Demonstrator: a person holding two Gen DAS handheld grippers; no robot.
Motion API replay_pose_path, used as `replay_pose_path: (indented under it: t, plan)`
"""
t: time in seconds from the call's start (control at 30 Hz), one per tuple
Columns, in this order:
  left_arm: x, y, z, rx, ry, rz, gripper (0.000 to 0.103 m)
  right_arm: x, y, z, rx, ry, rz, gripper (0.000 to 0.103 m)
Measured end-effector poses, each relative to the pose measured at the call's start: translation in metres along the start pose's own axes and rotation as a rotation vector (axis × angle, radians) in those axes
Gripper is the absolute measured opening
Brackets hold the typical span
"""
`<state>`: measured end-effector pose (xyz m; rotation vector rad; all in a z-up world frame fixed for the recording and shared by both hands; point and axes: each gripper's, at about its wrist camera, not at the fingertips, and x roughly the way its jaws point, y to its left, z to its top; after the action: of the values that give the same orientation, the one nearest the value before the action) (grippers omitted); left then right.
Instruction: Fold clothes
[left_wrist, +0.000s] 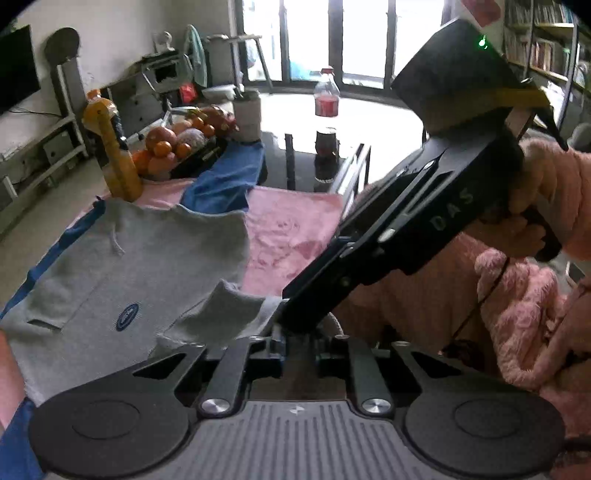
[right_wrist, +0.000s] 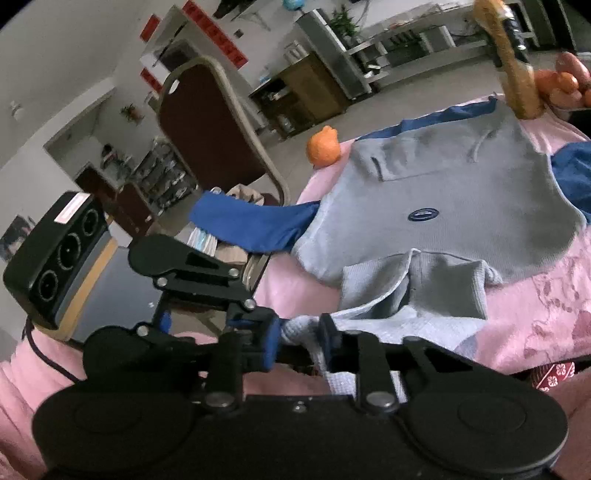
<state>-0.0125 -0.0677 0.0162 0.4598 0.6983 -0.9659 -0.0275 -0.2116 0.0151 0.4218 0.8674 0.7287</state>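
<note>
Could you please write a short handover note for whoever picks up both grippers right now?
Right gripper: shut on the near edge of the grey and blue shirt.
Left gripper: right beside it at the same edge; whether it grips the cloth cannot be told.
Shirt: spread on the pink cloth, chest logo up, one blue sleeve hanging off the table edge, the other blue sleeve stretched toward the fruit tray.
Done: the near edge is lifted and bunched.
Left: probably carry that edge over the body, then deal with both sleeves.
</note>
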Motion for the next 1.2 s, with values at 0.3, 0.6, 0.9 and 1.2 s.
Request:
replay_pose_path:
  t: [0.3,0.6,0.9,1.2]
  plan:
    - [-0.052,0.001,-0.04,-0.304,-0.188,0.178,0.066,-0.006,-0.031,-0.002,0.262,-0.105,0.055,0.01]
    - [-0.013,-0.028,-0.032,-0.528,-0.142,0.238,0.068,-0.006,-0.015,-0.006,0.266,-0.152,0.054,0.008]
    - [-0.013,-0.02,-0.016,-0.49,-0.165,0.23,0.021,-0.014,0.007,-0.009,0.176,-0.153,0.049,0.008]
    - [-0.03,0.006,0.004,-0.413,-0.127,0.352,0.006,-0.032,0.01,0.002,0.092,-0.236,0.026,0.041]
